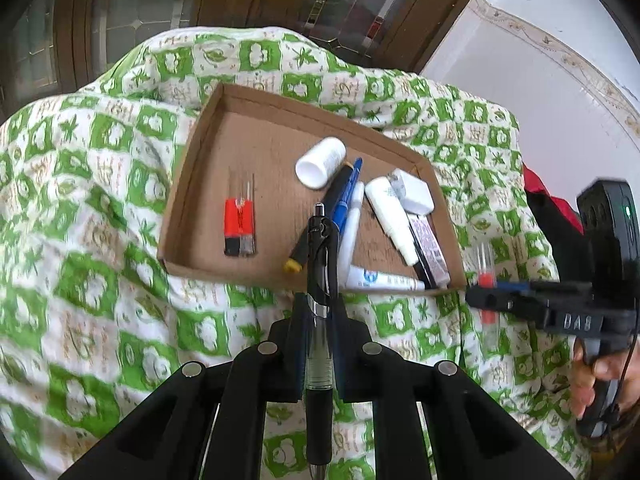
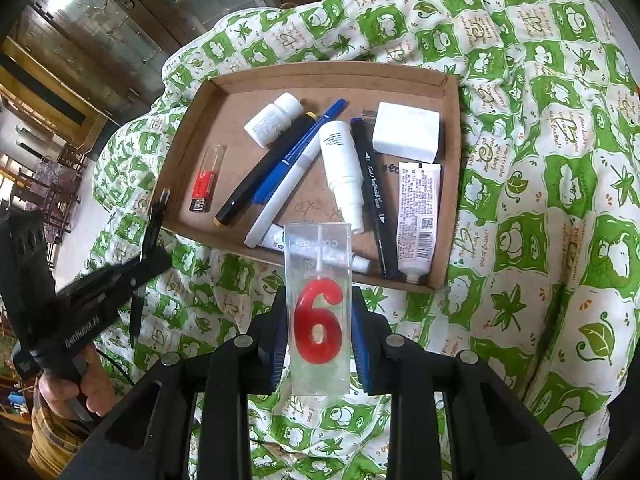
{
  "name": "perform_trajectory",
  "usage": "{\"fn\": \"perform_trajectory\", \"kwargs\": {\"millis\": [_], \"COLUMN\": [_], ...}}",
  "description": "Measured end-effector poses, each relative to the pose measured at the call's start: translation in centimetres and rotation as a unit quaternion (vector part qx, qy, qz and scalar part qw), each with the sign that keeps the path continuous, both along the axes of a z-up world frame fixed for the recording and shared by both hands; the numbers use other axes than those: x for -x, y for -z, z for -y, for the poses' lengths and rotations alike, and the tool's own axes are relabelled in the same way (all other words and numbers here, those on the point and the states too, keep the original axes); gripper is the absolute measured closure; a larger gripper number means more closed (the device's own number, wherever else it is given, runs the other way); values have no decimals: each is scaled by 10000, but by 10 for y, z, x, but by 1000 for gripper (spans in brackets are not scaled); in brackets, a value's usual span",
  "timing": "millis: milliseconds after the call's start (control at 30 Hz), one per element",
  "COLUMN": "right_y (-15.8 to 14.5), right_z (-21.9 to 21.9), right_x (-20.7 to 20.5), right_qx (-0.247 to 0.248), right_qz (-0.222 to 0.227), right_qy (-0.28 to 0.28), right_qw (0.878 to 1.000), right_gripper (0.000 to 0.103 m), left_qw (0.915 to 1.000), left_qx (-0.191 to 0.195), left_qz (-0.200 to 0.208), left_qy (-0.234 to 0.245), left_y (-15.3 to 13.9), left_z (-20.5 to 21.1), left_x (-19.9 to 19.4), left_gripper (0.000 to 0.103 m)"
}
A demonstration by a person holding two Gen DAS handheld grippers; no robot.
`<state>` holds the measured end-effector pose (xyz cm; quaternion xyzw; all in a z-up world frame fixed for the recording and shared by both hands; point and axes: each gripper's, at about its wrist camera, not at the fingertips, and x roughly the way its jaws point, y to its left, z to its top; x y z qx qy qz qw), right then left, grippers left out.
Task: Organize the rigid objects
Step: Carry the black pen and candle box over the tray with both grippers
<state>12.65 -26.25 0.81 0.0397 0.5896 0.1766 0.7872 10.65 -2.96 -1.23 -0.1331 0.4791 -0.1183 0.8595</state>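
Pen (image 1: 319, 280) and candle box (image 2: 319, 312), held tight by our two grippers.
We lower both gently into the tray (image 2: 192, 128).

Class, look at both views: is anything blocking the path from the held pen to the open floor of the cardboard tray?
Nothing visible does. The pen in the left gripper hangs before the tray, whose low near wall and bare floor lie open.
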Motion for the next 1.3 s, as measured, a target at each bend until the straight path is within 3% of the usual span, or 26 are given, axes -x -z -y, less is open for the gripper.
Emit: {"fn": "perform_trajectory", "kwargs": {"millis": [467,1067,1300], "right_y": [0,5,10], "right_z": [-8,-27,-33], "right_x": [-7,-31,-52], "right_qx": [-193,-405,-633], "right_qz": [21,-10,-139], "right_qy": [1,-144,-91], "right_qw": [9998,9991,9979], "right_gripper": [76,76,76], "left_qw": [9986,9971,9976], "left_qx": [-274,-504,-381], "left_qz": [12,-145,-244], "left_qy": [-451,-542,-531], "left_y": [-6,5,12], "left_z": [-21,-14,-11], "left_x": [-45,-83,-94], "left_gripper": [93,93,93]}}
